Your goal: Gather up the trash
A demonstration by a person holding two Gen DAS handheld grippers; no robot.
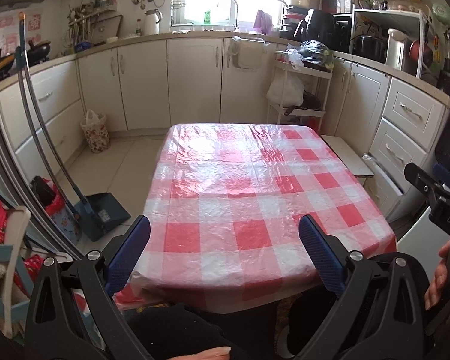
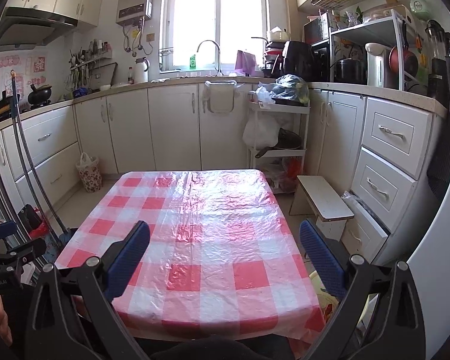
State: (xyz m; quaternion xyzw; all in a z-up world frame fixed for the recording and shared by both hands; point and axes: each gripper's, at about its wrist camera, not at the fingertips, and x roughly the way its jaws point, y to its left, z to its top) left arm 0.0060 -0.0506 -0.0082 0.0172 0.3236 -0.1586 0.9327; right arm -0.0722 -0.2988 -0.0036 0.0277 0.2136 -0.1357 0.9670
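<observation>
Red-and-white checked plastic cloth [image 1: 255, 186] covers the table; left gripper [image 1: 225, 240] and right gripper [image 2: 225, 246] fingers spread, grasping nothing.

Ahead of both tongs lies a tablecloth [image 1: 255, 186] checked in red and white under a glossy clear film. The left gripper [image 1: 225, 252] and right gripper [image 2: 225, 252] have dark blue textured pads [image 1: 129, 255] on black frames. Left of the left tongs stands a dark blue dustpan [image 1: 105, 210]. Beyond it is a floral red-and-cream bin [image 1: 95, 133]. Farther ahead, the cabinets [image 2: 171, 126] are cream.
</observation>
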